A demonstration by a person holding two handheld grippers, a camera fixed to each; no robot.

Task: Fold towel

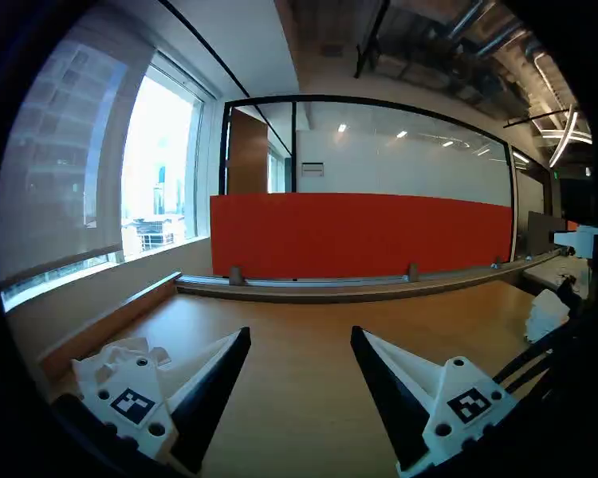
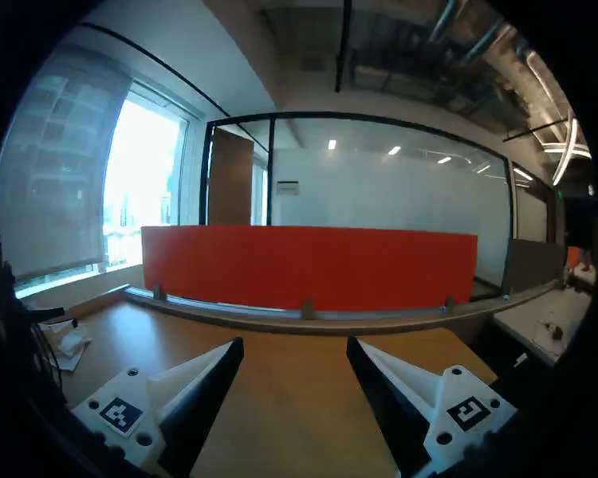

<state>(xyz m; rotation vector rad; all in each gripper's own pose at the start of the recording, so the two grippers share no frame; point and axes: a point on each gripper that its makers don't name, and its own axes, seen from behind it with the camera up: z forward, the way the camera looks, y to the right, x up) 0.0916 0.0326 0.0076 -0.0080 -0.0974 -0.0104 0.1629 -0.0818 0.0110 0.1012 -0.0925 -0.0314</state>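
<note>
My left gripper (image 1: 300, 333) hangs open over a bare wooden desk (image 1: 299, 319), nothing between its black-edged white fingers. My right gripper (image 2: 294, 342) is open too, above the same kind of wooden desk (image 2: 299, 358). At the right edge of the left gripper view, a white gripper part (image 1: 548, 312) pokes in. At the left edge of the right gripper view lie dark cables and a white crumpled thing (image 2: 66, 344); I cannot tell what it is.
An orange divider panel (image 1: 355, 235) stands along the desk's far edge, also seen as the orange panel (image 2: 307, 267). Behind it is a glass-walled room. Windows (image 1: 151, 183) run along the left. Another desk (image 2: 550, 319) lies to the right.
</note>
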